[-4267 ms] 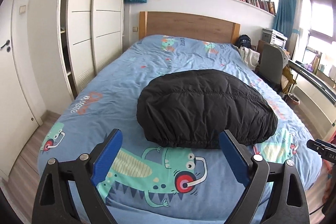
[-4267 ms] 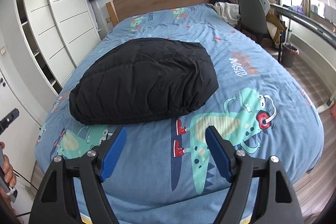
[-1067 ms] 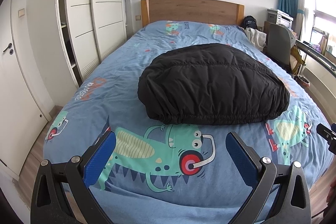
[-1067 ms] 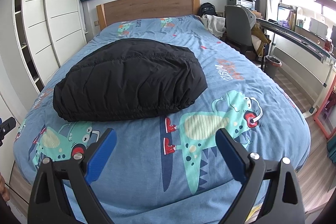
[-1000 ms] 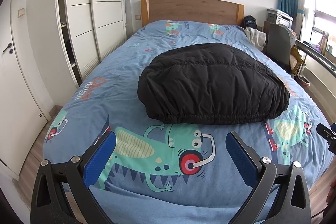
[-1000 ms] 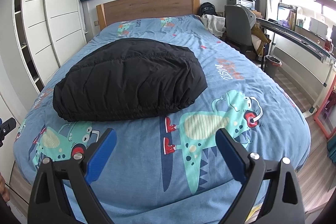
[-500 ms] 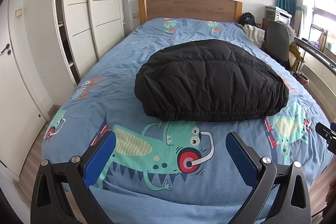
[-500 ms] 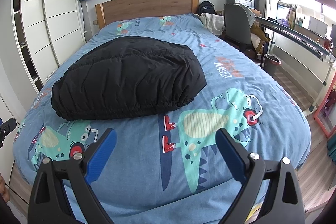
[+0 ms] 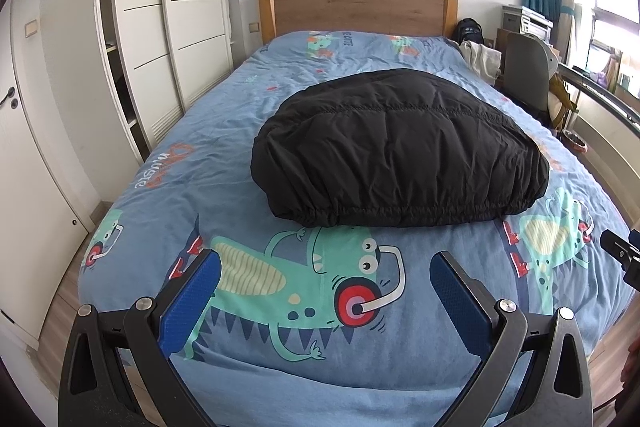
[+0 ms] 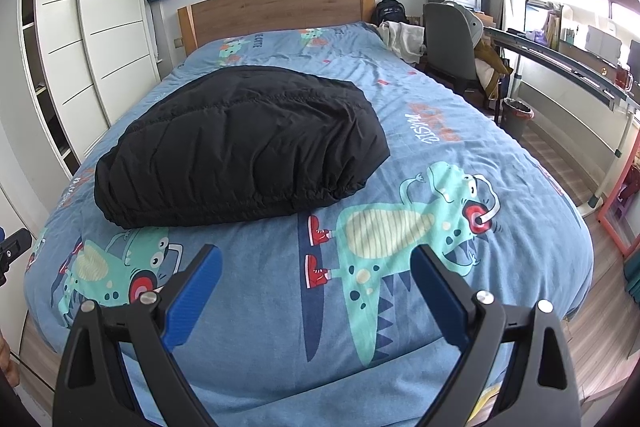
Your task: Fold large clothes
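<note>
Both the left gripper [image 9: 324,291] and right gripper [image 10: 316,285] hung spread and empty above the bed [image 9: 224,131]; mid-bed, the black puffer jacket [image 9: 400,147] looked light, soft, slippery, best pinched along its gathered hem.

both wrist views face headboard [image 9: 356,9] from bed foot, sharing jacket [image 10: 240,143].

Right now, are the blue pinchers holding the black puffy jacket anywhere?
No, nothing is held. The left gripper and the right gripper are both open, hanging above the bed's near end, apart from the black jacket, which lies folded on the bedspread.
</note>
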Motion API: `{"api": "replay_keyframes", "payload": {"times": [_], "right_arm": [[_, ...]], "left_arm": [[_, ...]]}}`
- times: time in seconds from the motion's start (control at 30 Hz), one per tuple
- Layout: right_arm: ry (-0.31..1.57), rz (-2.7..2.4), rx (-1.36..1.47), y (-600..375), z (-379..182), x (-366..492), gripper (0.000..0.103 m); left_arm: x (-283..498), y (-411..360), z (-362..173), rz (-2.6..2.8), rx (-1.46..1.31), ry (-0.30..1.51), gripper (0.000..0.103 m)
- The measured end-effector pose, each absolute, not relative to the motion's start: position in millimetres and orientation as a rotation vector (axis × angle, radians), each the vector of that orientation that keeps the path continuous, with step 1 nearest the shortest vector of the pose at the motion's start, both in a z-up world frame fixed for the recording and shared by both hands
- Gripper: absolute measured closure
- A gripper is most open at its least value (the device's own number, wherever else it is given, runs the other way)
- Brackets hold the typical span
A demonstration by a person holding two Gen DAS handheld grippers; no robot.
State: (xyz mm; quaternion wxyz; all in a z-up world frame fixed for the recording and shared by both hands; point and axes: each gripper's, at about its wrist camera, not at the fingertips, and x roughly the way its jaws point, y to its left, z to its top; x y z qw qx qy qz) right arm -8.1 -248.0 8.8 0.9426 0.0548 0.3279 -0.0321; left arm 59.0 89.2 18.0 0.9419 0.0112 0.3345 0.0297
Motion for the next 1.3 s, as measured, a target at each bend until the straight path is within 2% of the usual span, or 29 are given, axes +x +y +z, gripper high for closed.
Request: {"api": "replay_keyframes", "payload": {"times": [1.3], "right_arm": [[0.669,-0.062,0.102,-253.0,2.0,-6.5,0.008]], "left_arm": [[65.5,82.4,5.5,0.018,0.002,0.728,0.001]]}}
